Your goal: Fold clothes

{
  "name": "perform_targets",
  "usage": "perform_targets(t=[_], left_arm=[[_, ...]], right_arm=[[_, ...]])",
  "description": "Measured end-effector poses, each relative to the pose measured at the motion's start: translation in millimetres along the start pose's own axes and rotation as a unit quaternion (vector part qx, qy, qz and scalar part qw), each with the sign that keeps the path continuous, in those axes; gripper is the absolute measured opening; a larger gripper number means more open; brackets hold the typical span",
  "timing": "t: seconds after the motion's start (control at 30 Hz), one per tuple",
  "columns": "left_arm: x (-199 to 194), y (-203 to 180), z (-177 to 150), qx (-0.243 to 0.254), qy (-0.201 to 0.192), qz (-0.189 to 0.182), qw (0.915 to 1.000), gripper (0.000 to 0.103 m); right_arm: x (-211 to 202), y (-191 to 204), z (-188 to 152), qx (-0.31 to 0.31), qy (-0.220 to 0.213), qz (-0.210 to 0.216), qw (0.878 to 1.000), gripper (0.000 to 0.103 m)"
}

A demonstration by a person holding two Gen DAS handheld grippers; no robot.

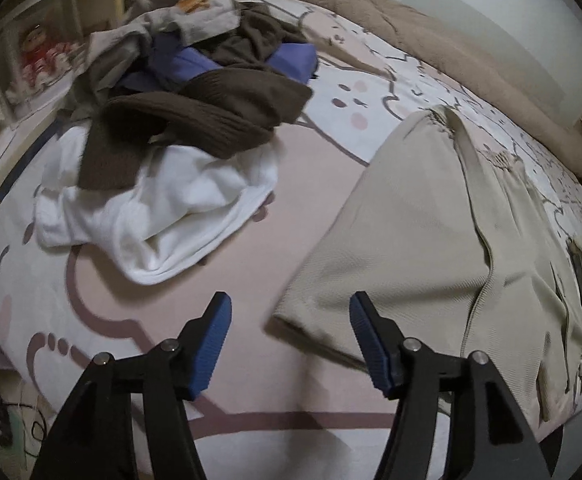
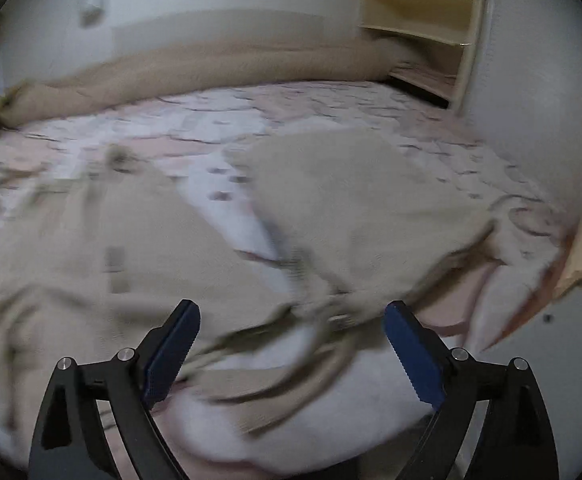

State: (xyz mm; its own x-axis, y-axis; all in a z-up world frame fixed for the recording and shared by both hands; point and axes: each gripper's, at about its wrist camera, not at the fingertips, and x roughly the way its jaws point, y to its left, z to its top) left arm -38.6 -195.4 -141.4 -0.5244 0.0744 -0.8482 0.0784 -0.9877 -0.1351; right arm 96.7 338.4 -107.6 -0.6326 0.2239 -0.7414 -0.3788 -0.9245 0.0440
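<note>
On the pink-patterned bed sheet (image 1: 251, 240), a beige ribbed knit garment (image 1: 411, 232) is lying spread flat, apparently for folding, while the left gripper (image 1: 291, 344) and right gripper (image 2: 291, 344) are hovering wide-jawed, holding nothing.

Patterned bed (image 1: 251, 240), cream shelf (image 2: 419, 20)

Beige garment (image 1: 411, 220), brown sweater (image 1: 195, 120).

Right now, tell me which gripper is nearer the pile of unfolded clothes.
Left. The left gripper faces the pile of clothes across the bed; the right gripper sees only the beige garment.
</note>
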Motion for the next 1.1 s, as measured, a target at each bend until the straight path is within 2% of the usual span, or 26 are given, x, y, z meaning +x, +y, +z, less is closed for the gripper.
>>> perform_targets(t=[0.03, 0.07, 0.13, 0.2, 0.3, 0.37, 0.4, 0.43, 0.5, 0.53, 0.57, 0.6, 0.67, 0.73, 0.87, 1.0, 1.1], left_arm=[[3.2, -1.8, 0.2, 0.001, 0.004, 0.0, 1.0, 0.061], [6.5, -3.5, 0.3, 0.002, 0.007, 0.0, 1.0, 0.061], [12.9, -7.1, 0.6, 0.003, 0.015, 0.0, 0.9999, 0.061], [19.4, -10.6, 1.0, 0.005, 0.022, 0.0, 0.9997, 0.061], [29.1, -15.9, 1.5, 0.007, 0.033, 0.0, 0.9994, 0.061], [35.6, -19.5, 1.8, 0.009, 0.041, 0.0, 0.9991, 0.046], [38.0, -20.1, 2.4, 0.007, 0.044, -0.002, 0.999, 0.033], [37.9, -16.8, 4.1, -0.004, 0.047, -0.009, 0.9988, 0.026], [37.8, -10.0, 5.5, -0.025, 0.05, -0.028, 0.9981, 0.02], [37.5, -7.3, 6.0, -0.036, 0.051, -0.037, 0.9974, 0.019], [36.8, -4.3, 6.6, -0.047, 0.051, -0.045, 0.9965, 0.018], [34.8, 0.1, 7.6, -0.06, 0.052, -0.053, 0.9954, 0.016], [27.3, 7.2, 9.2, -0.082, 0.047, -0.065, 0.9934, 0.011], [15.9, 12.2, 10.5, -0.09, 0.036, -0.066, 0.9931, 0.007], [8.3, 11.9, 6.1, -0.077, 0.039, -0.064, 0.9942, 0.007], [23.4, 0.6, -3.5, -0.046, 0.052, -0.029, 0.9972, 0.008], [27.7, -5.2, -6.0, -0.027, 0.044, -0.003, 0.9987, 0.011]], right_arm=[[0.1, 14.8, -7.6, -0.006, 0.02, 0.059, 0.998, 0.093], [1.4, 33.3, -16.7, -0.013, 0.044, 0.125, 0.991, 0.093], [7.1, 71.7, -39.5, -0.034, 0.09, 0.222, 0.97, 0.092], [15.2, 113.2, -62.1, -0.068, 0.131, 0.284, 0.947, 0.079], [30.4, 166.9, -84.9, -0.109, 0.187, 0.348, 0.912, 0.077], [43.8, 189.6, -90.4, -0.118, 0.218, 0.354, 0.902, 0.077], [50.1, 197.0, -92.7, -0.116, 0.233, 0.355, 0.898, 0.077], [56.8, 200.9, -94.2, -0.108, 0.249, 0.354, 0.895, 0.076], [71.7, 206.8, -100.2, -0.083, 0.288, 0.349, 0.888, 0.056], [77.4, 207.8, -101.4, -0.072, 0.299, 0.351, 0.884, 0.051], [82.1, 209.0, -102.8, -0.064, 0.307, 0.358, 0.88, 0.026], [85.3, 209.9, -104.1, -0.055, 0.315, 0.367, 0.874, 0.007], [86.6, 209.4, -104.4, -0.038, 0.326, 0.386, 0.862, 0.007], [69.0, 206.1, -100.1, -0.045, 0.309, 0.406, 0.859, 0.006], [32.0, 197.8, -90.1, -0.09, 0.27, 0.413, 0.865, 0.006], [53.1, 197.8, -105.0, -0.104, 0.292, 0.38, 0.872, 0.006], [71.0, 202.2, -123.4, -0.096, 0.309, 0.35, 0.879, 0.009]])
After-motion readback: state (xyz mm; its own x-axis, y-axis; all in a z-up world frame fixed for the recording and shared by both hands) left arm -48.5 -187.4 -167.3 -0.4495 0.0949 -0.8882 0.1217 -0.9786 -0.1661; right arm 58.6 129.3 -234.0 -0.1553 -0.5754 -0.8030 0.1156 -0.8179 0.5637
